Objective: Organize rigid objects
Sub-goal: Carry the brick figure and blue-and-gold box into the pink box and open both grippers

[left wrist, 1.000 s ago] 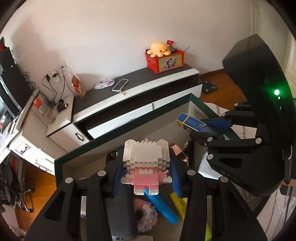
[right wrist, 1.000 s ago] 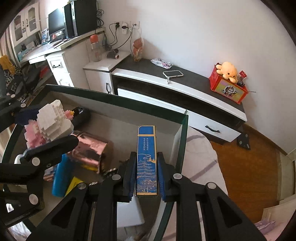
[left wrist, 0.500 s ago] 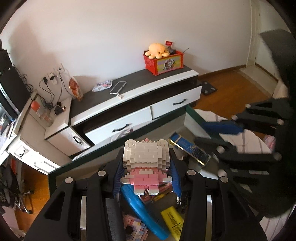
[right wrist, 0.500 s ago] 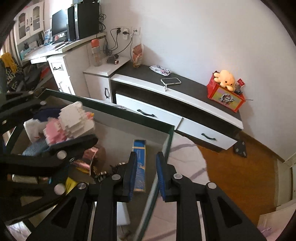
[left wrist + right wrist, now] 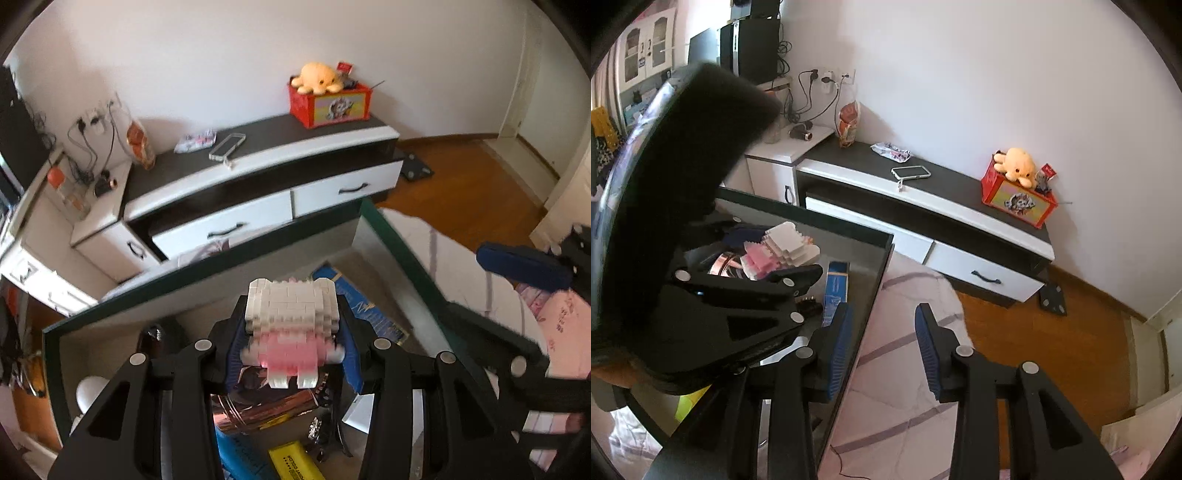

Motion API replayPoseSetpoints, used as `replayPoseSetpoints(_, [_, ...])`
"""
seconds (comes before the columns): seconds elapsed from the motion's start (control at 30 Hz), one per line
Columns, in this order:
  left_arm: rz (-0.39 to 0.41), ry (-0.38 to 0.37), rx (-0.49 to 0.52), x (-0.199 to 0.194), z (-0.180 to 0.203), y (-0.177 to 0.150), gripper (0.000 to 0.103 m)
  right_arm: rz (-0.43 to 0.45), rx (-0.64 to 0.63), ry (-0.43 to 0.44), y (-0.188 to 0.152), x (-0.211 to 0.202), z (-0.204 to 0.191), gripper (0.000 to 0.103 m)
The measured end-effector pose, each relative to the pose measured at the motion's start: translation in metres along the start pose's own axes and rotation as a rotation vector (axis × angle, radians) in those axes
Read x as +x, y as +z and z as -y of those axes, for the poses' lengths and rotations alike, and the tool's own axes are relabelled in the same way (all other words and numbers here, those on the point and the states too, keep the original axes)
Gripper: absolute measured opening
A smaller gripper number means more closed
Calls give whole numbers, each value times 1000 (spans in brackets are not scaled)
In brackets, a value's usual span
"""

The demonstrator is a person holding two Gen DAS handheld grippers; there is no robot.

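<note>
My left gripper (image 5: pixel 291 354) is shut on a white and pink brick figure (image 5: pixel 291 321) and holds it above a dark-green-rimmed storage box (image 5: pixel 399 251). The right wrist view shows the same figure (image 5: pixel 783 247) over that box (image 5: pixel 882 266). A long blue carton (image 5: pixel 834 291) lies inside the box along its right wall, and its end shows behind the figure as a blue carton (image 5: pixel 369 314). My right gripper (image 5: pixel 884 350) hangs just outside the rim over a striped bedspread (image 5: pixel 905 369). Its jaws are opening and nothing is between them.
Under the figure the box holds a shiny copper tin (image 5: pixel 266 402), a yellow pack (image 5: pixel 295 461), a blue item (image 5: pixel 240 458) and a white round thing (image 5: pixel 92 391). Behind stands a low black-and-white cabinet (image 5: pixel 258 173) with a red toy box (image 5: pixel 328 99).
My right gripper has let go of the blue carton, which now lies in the box, then drawn back over the rim and opened. The left gripper moved further over the box with the figure.
</note>
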State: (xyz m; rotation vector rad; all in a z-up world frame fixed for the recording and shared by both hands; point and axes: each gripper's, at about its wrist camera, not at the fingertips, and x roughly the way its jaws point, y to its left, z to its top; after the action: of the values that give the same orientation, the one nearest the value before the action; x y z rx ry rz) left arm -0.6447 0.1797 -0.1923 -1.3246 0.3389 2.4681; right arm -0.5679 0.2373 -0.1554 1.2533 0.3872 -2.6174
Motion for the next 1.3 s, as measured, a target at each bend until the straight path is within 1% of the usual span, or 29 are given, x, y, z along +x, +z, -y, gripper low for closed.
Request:
replayPoseSetpoints(0.1, [-4,48,-20,0,-6,-1,44,-8,-12,10,-3,3,-5,37])
replayPoseSetpoints(0.2, [-29,73,-13,5,-12,-4,46,-4,-15,19,-2,3,-10,37])
replayPoseSetpoints(0.23, [-33,80,-30,5,-16,-5,47,-2,-15,20,-2,3,-11,37])
replayPoseSetpoints(0.3, [-28,81,-41,2,-20,-6,47,-1,-20,18,-1,3,-11,37])
replayPoseSetpoints(0.43, [-11,91,-6,-7,-18,-9,48,-6,-27,16,0,4,-15,37])
replayPoseSetpoints(0.5, [-7,91,14,-10,-15,-10,52,-11,-21,19,0,5,-15,37])
replayPoseSetpoints(0.57, [-2,90,26,-13,-15,-11,61,-13,-18,12,-1,5,-17,37])
replayPoseSetpoints(0.7, [19,96,42,-21,-16,-14,66,-17,-20,7,-1,3,-20,37])
replayPoseSetpoints(0.73, [16,98,41,-22,-17,-16,69,-17,-22,5,-2,2,-22,37])
replayPoseSetpoints(0.77, [15,98,37,-23,-18,-17,71,-18,-22,6,-2,2,-22,37])
replayPoseSetpoints(0.83, [17,81,27,-27,-22,-21,73,-20,-20,5,-2,0,-25,37])
replayPoseSetpoints(1.0, [28,66,2,-40,-31,-29,76,-20,-21,1,0,-4,-32,37])
replayPoseSetpoints(1.23, [74,89,-13,-70,-45,-42,79,-12,-22,7,3,-14,-45,38])
replayPoseSetpoints(1.27, [79,96,-15,-73,-46,-44,79,-8,-20,11,3,-16,-47,40])
replayPoseSetpoints(1.3, [85,106,-17,-77,-49,-46,79,-5,-19,8,4,-19,-49,45])
